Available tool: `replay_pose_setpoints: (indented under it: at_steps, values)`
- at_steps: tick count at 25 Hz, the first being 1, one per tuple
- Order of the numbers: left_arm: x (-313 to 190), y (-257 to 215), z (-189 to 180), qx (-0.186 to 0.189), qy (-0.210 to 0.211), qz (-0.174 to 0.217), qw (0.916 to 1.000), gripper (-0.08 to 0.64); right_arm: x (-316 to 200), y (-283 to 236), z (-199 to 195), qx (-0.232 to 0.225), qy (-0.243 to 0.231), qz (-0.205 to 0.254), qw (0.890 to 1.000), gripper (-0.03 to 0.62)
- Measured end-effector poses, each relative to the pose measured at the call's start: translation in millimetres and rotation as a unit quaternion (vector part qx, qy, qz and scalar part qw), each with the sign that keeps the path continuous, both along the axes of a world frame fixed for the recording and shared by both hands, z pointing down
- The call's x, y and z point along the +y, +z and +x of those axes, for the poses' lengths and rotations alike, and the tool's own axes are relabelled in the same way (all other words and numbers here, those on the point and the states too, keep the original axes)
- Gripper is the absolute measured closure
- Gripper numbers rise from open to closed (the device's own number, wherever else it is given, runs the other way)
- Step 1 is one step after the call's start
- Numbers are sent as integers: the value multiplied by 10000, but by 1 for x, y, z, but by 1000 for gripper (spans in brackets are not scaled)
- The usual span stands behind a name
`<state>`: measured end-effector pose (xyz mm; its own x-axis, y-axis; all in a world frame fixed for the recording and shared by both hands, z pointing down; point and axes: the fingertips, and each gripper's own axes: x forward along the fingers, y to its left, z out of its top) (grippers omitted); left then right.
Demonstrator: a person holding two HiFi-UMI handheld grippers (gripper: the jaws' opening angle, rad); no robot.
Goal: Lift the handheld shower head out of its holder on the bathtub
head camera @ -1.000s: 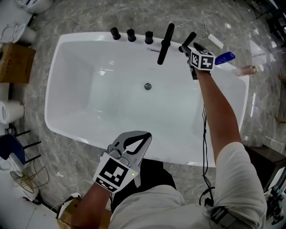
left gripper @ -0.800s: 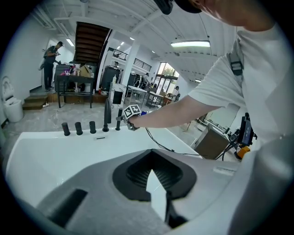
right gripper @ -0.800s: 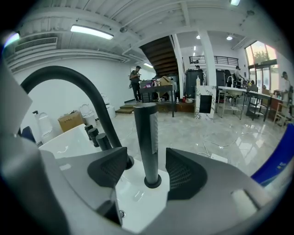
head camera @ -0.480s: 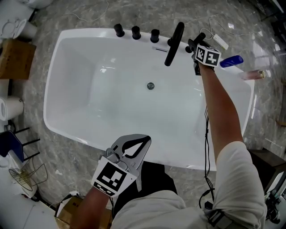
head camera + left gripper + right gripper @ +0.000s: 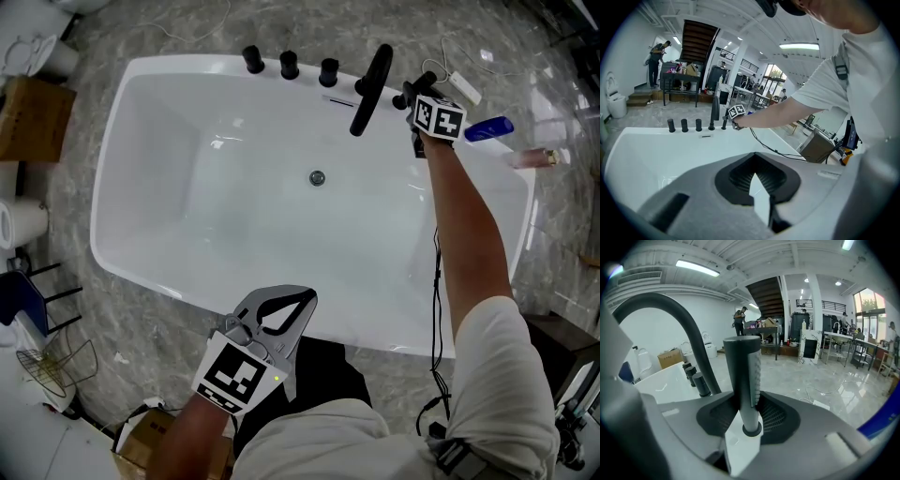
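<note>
The black handheld shower head [image 5: 743, 380] stands upright in its round holder [image 5: 752, 430] on the far rim of the white bathtub [image 5: 103, 187]. My right gripper [image 5: 413, 95] reaches across the tub to it. Its jaws are closing, with the handle between them and the pads [image 5: 772, 416] touching both sides. In the head view the shower head [image 5: 418, 84] pokes out just beyond the marker cube. My left gripper [image 5: 302, 298] hangs over the near rim with its tips together and nothing in it; it shows again as the left gripper [image 5: 759, 187] in its own view.
A tall curved black spout [image 5: 370, 77] stands just left of the shower head, with three black knobs [image 5: 289, 64] further left. A blue bottle [image 5: 487, 127] and a pink bottle [image 5: 530, 157] lie on the right rim. A cable runs along my right arm.
My right gripper has edged in toward the shower head at the far rim. The left gripper has stayed over the near rim.
</note>
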<state>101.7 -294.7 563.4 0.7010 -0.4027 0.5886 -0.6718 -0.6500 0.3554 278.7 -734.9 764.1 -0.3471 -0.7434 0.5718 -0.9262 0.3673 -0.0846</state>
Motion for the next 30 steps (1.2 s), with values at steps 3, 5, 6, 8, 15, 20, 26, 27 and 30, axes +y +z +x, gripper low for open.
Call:
replay_pose_setpoints:
  at_steps: [3,5,6,8,15,20,26,27,30]
  values:
    - [4,-1,0,-1,-19,18,10000,554,5,-2,2,101,-3,2,9999,445]
    - [7,-3,0,-4,-3,44,10000,554,8,-4,2,135,-8,42,9999,446]
    - [7,-5,0,-3,4,70,10000,554,9,-5,2,137,-15,68,9999,445]
    - [9,-8,-1,0,-14,108,9999,554,11,-9,2,145,-27,106,9998,445]
    - [20,-22,-5,49,-89,149,9998,554,21,-34,-2,255,-63,198,9995,446]
    - [25,-31,-4,114,-76,171,9998,554,26,-51,-3,303,-136,314,9990,446]
    - [32,-45,-3,115,-9,238,9996,554,40,-72,-3,358,-100,409,9985,445]
    - [33,-48,-2,113,7,257,9996,554,42,-75,-3,365,-100,425,9984,445]
    - [35,-54,-2,137,36,311,9994,554,48,-86,-3,370,-88,478,9981,446]
